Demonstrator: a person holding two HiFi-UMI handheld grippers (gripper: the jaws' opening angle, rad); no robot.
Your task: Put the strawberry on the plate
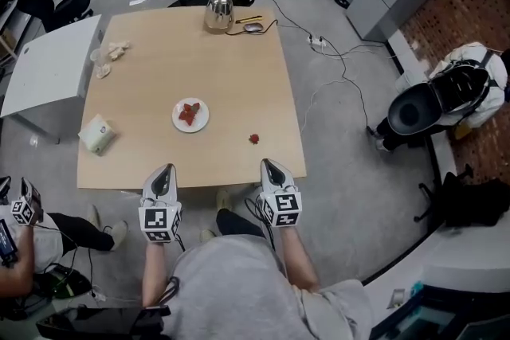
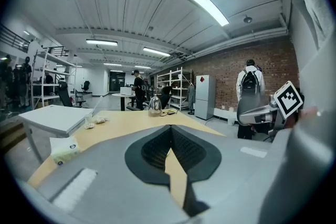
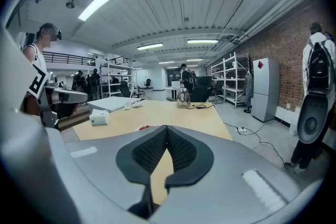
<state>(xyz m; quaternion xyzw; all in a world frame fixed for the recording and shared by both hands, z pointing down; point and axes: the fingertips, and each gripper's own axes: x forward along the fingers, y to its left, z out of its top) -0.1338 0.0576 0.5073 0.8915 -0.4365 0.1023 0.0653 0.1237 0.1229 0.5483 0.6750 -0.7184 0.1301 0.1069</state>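
A single red strawberry (image 1: 253, 138) lies on the tan table (image 1: 239, 76), near its front right edge. Left of it stands a small white plate (image 1: 190, 115) with red strawberry pieces on it. Both grippers hang just short of the table's front edge, pointing over it. My left gripper (image 1: 166, 169) is shut with nothing in it, in front of the plate. My right gripper (image 1: 266, 164) is shut and empty too, a little in front of and right of the loose strawberry. In the right gripper view a bit of red (image 3: 142, 127) peeks over the jaws.
A silver kettle (image 1: 219, 12) and a mouse (image 1: 253, 27) sit at the table's far edge, crumpled paper (image 1: 111, 52) at the far left, a tissue pack (image 1: 97, 133) at the front left. A white side table (image 1: 48, 68) adjoins on the left. Cables (image 1: 335, 68) run across the floor on the right.
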